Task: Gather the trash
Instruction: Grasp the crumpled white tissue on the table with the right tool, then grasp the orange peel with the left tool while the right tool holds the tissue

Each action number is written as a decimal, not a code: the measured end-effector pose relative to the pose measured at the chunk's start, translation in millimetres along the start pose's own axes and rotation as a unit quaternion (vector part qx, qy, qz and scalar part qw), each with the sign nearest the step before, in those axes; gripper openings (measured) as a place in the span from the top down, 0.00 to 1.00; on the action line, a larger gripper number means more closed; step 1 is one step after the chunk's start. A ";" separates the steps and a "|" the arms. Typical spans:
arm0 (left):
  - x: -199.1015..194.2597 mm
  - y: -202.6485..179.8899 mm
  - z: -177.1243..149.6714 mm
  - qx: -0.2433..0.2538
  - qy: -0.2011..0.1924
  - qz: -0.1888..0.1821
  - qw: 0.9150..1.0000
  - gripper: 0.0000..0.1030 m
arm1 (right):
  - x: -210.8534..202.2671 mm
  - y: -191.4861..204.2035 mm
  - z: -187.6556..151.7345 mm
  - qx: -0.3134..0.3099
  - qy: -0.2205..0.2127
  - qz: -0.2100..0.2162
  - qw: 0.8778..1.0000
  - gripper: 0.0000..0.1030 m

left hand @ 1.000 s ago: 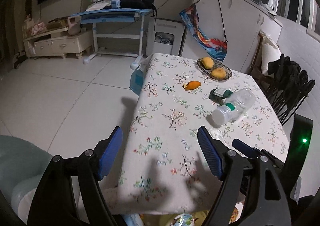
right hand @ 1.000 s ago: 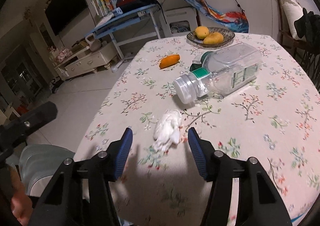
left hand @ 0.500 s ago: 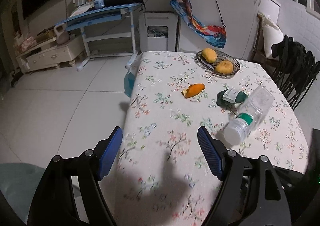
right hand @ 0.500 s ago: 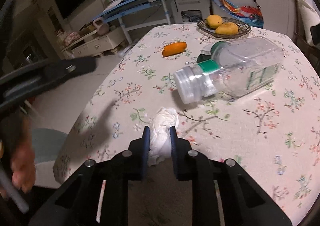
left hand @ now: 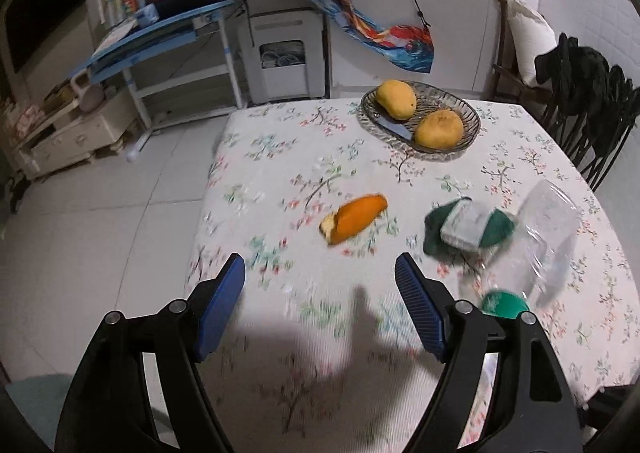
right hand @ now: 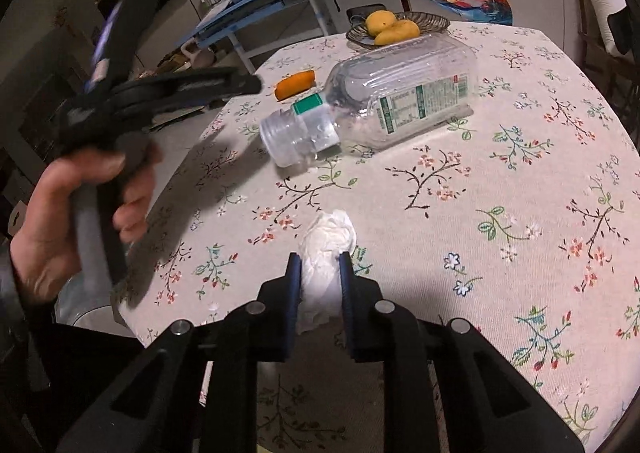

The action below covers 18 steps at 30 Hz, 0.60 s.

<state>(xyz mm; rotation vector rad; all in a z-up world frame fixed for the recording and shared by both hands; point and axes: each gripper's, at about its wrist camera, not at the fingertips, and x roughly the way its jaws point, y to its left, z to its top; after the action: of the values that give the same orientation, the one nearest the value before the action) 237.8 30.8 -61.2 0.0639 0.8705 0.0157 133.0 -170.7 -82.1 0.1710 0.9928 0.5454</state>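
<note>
My right gripper (right hand: 319, 261) is shut on a crumpled white tissue (right hand: 329, 235) that rests on the floral tablecloth (right hand: 500, 189). Beyond it lies an empty clear plastic bottle (right hand: 384, 101) on its side, mouth toward me. My left gripper (left hand: 320, 277) stands open above the table with nothing between its fingers. Ahead of it lie an orange peel (left hand: 354, 217) and a crumpled green wrapper (left hand: 468, 229), with the bottle (left hand: 536, 249) blurred at the right. In the right wrist view a hand (right hand: 68, 209) holds the left gripper tool over the table's left edge.
A dish (left hand: 420, 121) with two mangoes and a knife sits at the far side of the table. Dark chairs (left hand: 588, 101) stand at the right. A blue desk (left hand: 160, 37) and a white appliance (left hand: 286, 57) stand beyond the table, with tiled floor at the left.
My right gripper shut on the tissue and has stayed shut on it. The left gripper moved forward over the table toward the peel and wrapper, still open.
</note>
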 end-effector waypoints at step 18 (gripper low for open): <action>69.1 -13.4 32.4 0.056 0.064 -0.027 0.996 0.52 | 7.2 -6.3 9.0 -0.011 0.007 0.033 0.999 0.79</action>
<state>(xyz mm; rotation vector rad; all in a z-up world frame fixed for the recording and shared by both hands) 306.9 18.6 -94.0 0.1457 1.0009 -0.0811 145.8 -171.5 -84.9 0.1819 0.9969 0.6178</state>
